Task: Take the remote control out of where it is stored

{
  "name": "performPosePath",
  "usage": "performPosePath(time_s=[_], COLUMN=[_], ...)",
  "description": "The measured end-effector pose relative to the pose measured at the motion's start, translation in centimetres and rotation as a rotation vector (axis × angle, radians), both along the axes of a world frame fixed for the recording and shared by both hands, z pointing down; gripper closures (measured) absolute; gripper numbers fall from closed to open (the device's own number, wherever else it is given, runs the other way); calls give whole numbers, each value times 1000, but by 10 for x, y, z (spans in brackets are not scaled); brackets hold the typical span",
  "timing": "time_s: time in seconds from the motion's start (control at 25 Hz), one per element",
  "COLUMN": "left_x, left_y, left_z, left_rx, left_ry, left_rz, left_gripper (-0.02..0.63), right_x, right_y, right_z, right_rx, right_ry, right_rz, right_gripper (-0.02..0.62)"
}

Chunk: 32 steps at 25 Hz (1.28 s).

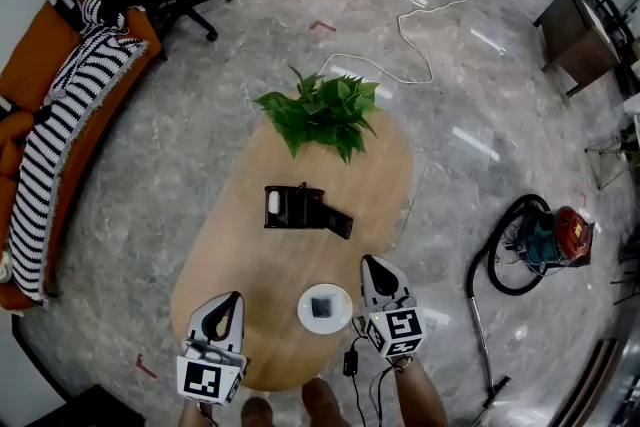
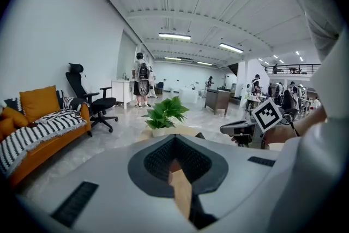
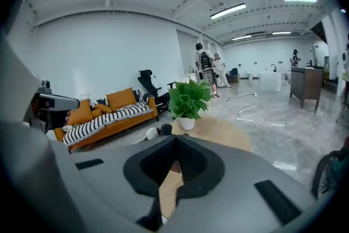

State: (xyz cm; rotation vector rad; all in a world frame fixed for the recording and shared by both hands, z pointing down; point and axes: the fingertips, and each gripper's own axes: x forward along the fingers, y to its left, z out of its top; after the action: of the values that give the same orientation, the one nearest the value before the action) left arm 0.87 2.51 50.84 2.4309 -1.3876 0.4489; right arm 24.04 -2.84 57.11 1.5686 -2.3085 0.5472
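Note:
A black storage holder (image 1: 295, 207) lies in the middle of the oval wooden table (image 1: 230, 245). A white remote-like piece (image 1: 274, 202) shows at its left end, and a black bar (image 1: 338, 223) sticks out at its right. The right gripper view shows the same white piece (image 3: 151, 132), low beyond the jaws. My left gripper (image 1: 237, 295) hovers at the table's near left edge, jaws together and empty (image 2: 174, 137). Near the front right, my right gripper (image 1: 367, 259) is also shut on nothing (image 3: 175, 136). Both stand well short of the holder.
A potted plant (image 1: 322, 110) stands at the table's far end. A white round dish (image 1: 325, 308) with a dark square item lies between the grippers. A black cable plug (image 1: 352, 360) hangs at the near edge. A vacuum cleaner (image 1: 545, 240) sits on the floor right, a sofa (image 1: 60, 115) left.

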Motion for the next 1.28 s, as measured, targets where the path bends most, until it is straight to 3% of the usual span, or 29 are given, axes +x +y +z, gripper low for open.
performPosePath(time_s=[0.48,0.8,0.92,1.28], left_x=[0,-6,-10,-20], left_y=[5,5,5,2], left_z=[3,6,9,12], left_rx=[-22,-34,-41,-55], left_ry=[10,8,8,-1], left_rz=[-14,-26,-31,-57], left_gripper=[600,600,600,600], right_x=[-12,-10,-11,-17], right_y=[-14,-38,-47,-64], right_z=[15,31,35,57], right_rx=[-70,-130,-139,-176], right_ry=[-1,21,-1,-6], right_rz=[-51,-19,-20,-31], right_gripper=[586,584,515,405])
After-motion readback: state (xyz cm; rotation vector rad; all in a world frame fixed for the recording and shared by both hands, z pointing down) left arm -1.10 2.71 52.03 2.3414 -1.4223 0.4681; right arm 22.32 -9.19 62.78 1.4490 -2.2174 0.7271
